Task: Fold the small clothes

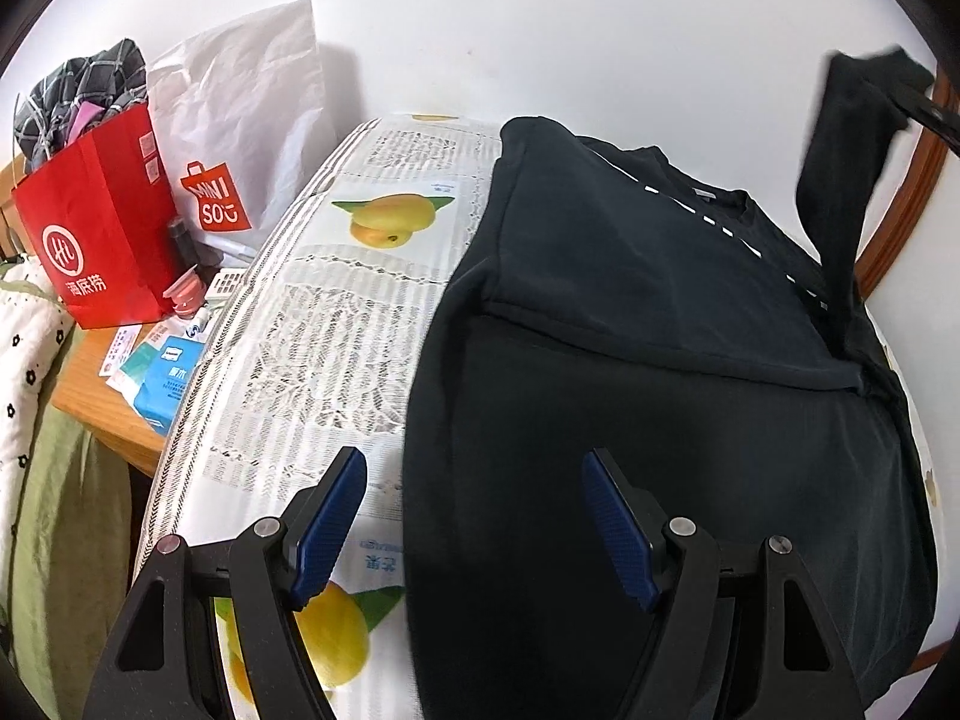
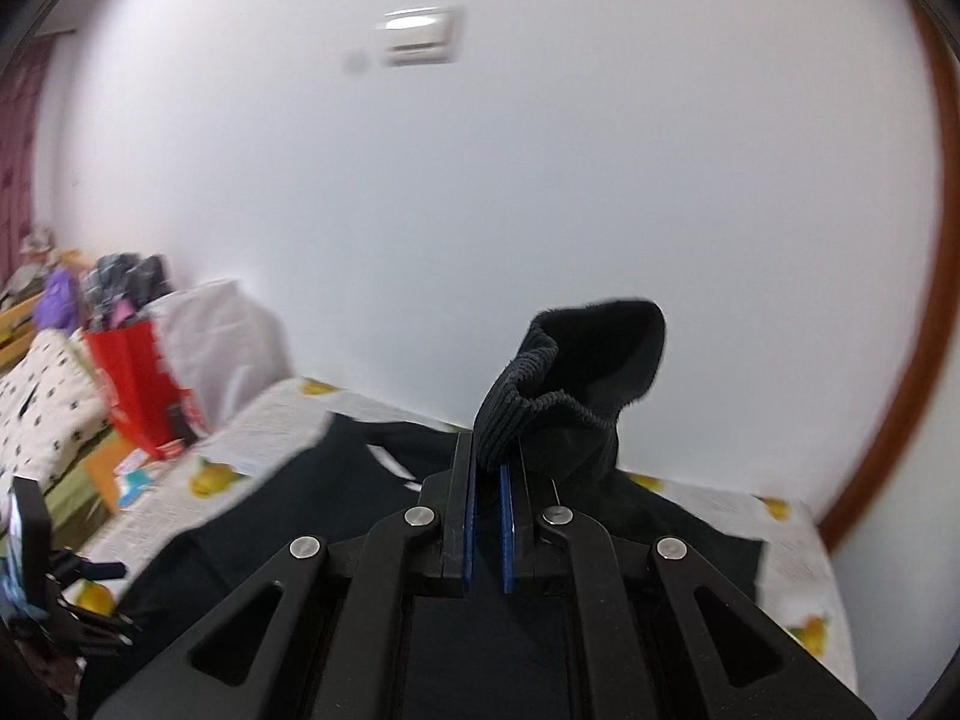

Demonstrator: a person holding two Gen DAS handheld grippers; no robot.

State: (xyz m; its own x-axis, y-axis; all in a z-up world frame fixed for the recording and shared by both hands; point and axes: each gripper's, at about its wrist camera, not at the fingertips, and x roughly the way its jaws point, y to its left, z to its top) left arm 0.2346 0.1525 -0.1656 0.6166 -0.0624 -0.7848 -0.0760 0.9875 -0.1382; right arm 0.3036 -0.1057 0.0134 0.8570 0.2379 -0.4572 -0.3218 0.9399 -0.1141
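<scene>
A black shirt [image 1: 660, 360] with a white dashed print lies on a table under a mango-print cloth [image 1: 336, 324]. Its upper part is folded over the body. My left gripper [image 1: 474, 462] hangs open just above the shirt's near left edge, with nothing between its blue pads [image 1: 327, 528]. One black sleeve [image 1: 840, 180] is lifted off the table at the far right. My right gripper [image 2: 487, 450] is shut on that sleeve's ribbed cuff [image 2: 534, 396], which sticks up past the fingertips; the shirt [image 2: 288, 528] spreads below it.
A red paper bag [image 1: 102, 240] stuffed with checked cloth and a white shopping bag [image 1: 240, 120] stand on a wooden side table [image 1: 90, 402] to the left, among small packets. Flower-print bedding [image 1: 24, 360] lies further left. A white wall and a curved wooden rail [image 1: 900, 210] close the back.
</scene>
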